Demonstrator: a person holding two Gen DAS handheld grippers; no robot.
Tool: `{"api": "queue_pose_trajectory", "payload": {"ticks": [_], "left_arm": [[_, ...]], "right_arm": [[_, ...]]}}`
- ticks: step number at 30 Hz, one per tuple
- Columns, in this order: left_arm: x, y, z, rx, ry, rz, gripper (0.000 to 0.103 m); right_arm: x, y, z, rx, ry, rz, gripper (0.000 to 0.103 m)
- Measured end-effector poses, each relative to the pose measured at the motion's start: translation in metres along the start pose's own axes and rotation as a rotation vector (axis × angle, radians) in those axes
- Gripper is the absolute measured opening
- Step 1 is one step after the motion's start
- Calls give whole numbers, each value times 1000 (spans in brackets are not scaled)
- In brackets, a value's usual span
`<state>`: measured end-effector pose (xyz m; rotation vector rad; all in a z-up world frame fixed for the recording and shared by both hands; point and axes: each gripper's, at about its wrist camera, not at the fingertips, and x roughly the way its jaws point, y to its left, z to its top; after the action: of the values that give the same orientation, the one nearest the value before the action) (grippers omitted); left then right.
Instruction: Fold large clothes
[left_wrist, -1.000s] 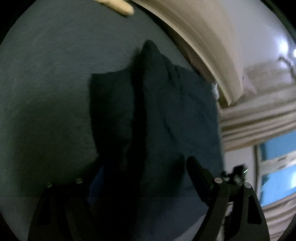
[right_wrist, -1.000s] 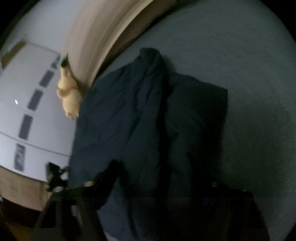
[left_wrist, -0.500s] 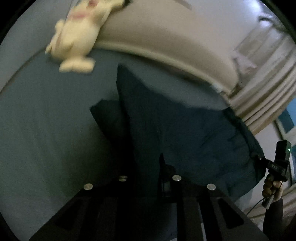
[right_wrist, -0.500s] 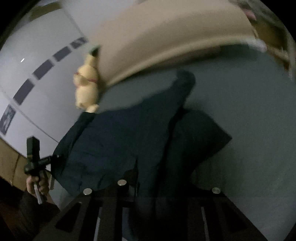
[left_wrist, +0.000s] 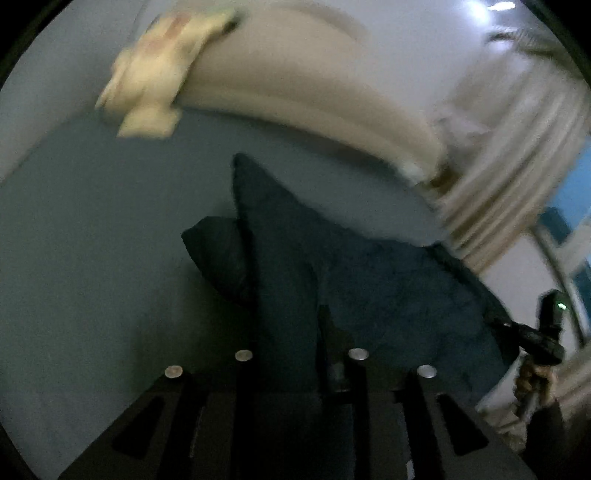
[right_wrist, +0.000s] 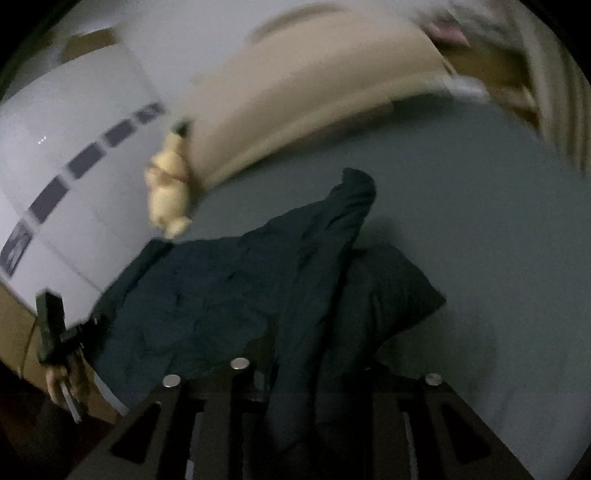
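Here, a dark garment (right_wrist: 236, 295) is held lifted at its near edge over the grey bed surface (right_wrist: 480, 206), with its far end draped toward the beige headboard (right_wrist: 295, 110) edge. The left gripper (left_wrist: 295, 354) is clamped on a fold of the cloth, and the right gripper (right_wrist: 299, 365) is likewise clamped on a bunched fold; both sets of jaws are easing open slightly with fabric between them. If this loosening goes on, the cloth is likely to slip out and collapse into a heap, so the fold line would be lost. Uneven pull between the two grips may skew the fold. A plush toy (right_wrist: 168, 184) lies at the headboard corner, apart from the garment. No brand, label or writing can be read.
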<state>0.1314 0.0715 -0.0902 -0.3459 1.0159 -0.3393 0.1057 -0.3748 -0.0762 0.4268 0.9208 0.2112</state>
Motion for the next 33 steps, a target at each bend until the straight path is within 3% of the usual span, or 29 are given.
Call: {"api": "queue_pose_trajectory", "payload": {"ticks": [1, 3, 5, 8, 10, 13, 16, 18, 21, 23, 24, 29, 33], "left_arm": [[20, 12, -15, -37, 64, 65, 44], [15, 27, -30, -96, 21, 45, 56], [-11, 29, -31, -110, -29, 78, 57], [-61, 17, -22, -56, -165, 212, 60], [-90, -6, -20, -12, -269, 278, 67], [-94, -55, -25, 83, -344, 268, 76], [-71, -108, -49, 207, -377, 283, 76], [-53, -131, -71, 266, -397, 321, 76], [-21, -132, -85, 284, -353, 361, 76], [9, -128, -97, 297, -225, 419, 76], [19, -124, -100, 297, -198, 423, 77], [25, -116, -103, 294, -200, 432, 79], [4, -120, -87, 250, -184, 382, 78]], "right_arm": [[23, -13, -16, 16, 67, -69, 47], [44, -36, -41, 94, 113, -123, 58], [26, -42, -50, 152, 11, -127, 60], [-16, -34, -48, 169, -153, -268, 63], [-41, -11, -43, 137, -257, -296, 70], [-56, 41, -46, 20, -342, -285, 85], [-36, 93, -61, -91, -343, -254, 85], [-21, 108, -77, -128, -322, -268, 85], [14, 120, -100, -155, -252, -297, 85], [44, 122, -108, -186, -179, -350, 85], [50, 111, -112, -197, -158, -361, 86], [56, 101, -120, -170, -143, -372, 94], [51, 106, -103, -171, -85, -360, 94]]}}
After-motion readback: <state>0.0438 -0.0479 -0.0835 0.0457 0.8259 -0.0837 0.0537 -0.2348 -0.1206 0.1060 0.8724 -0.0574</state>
